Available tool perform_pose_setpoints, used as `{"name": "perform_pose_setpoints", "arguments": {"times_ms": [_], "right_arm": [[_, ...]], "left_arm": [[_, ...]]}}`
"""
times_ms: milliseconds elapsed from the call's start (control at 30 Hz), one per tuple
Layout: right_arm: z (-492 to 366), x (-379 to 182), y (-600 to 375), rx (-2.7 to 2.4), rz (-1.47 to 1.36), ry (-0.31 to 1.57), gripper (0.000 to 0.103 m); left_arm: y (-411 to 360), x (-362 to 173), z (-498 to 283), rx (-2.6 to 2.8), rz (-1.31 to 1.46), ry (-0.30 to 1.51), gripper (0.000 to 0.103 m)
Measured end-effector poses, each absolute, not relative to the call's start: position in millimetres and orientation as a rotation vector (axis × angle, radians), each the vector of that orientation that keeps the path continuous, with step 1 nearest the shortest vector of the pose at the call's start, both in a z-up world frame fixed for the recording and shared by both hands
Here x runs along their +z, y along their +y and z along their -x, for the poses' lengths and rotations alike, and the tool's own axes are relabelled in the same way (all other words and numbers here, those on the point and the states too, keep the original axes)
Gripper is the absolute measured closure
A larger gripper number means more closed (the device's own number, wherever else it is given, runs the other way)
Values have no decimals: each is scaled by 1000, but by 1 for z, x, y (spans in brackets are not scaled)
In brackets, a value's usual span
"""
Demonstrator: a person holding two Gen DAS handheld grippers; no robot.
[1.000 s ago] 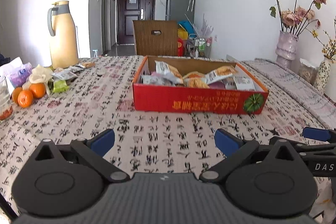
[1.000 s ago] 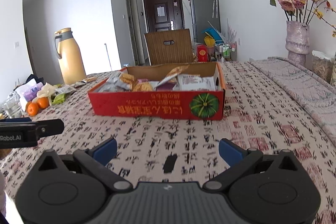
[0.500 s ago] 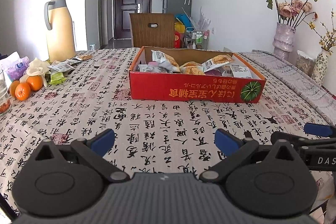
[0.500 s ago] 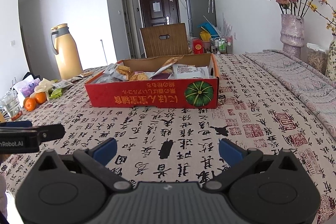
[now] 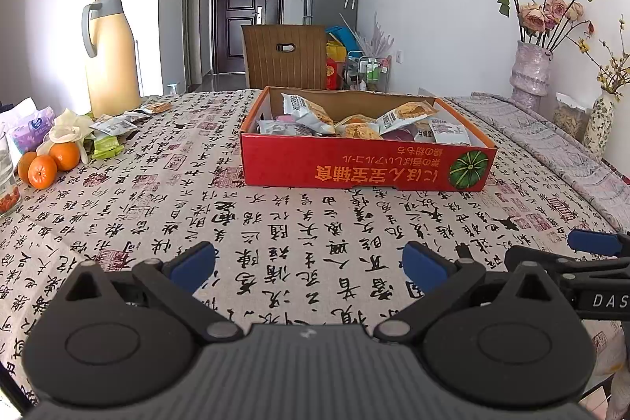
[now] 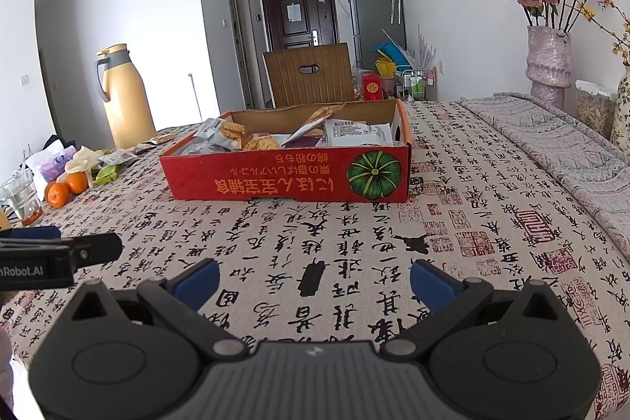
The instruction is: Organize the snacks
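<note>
A red cardboard box [image 5: 366, 168] [image 6: 283, 179] holds several snack packets [image 5: 311, 112] [image 6: 252, 140] in the middle of the table. A few loose snack packets [image 5: 114, 124] [image 6: 118, 156] lie at the far left near the flask. My left gripper [image 5: 309, 264] is open and empty, low over the cloth well in front of the box. My right gripper [image 6: 315, 278] is open and empty, also in front of the box. Each gripper shows at the edge of the other's view.
A yellow flask [image 5: 112, 53] stands at the back left. Oranges [image 5: 47, 164], a tissue pack [image 5: 29, 128] and a glass [image 6: 21, 195] sit at the left edge. Vases with flowers [image 5: 531, 77] stand at the right. A chair [image 5: 283, 55] is behind the table.
Both grippers have drawn back a little from the box and tilted slightly. Both stay open and empty.
</note>
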State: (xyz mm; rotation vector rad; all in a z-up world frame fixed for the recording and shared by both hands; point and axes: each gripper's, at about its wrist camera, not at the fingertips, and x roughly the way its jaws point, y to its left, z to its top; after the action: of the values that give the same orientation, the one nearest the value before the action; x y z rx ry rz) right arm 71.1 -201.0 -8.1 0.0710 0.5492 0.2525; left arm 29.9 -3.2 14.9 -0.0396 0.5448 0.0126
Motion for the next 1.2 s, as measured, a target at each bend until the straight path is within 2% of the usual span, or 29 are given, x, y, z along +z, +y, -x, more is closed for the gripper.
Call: {"name": "perform_pose_setpoints", "arguments": {"times_ms": [1200], "right_arm": [[-68, -10, -201, 252, -70, 554, 0]], "left_arm": [[-5, 14, -30, 9, 37, 546, 0]]}}
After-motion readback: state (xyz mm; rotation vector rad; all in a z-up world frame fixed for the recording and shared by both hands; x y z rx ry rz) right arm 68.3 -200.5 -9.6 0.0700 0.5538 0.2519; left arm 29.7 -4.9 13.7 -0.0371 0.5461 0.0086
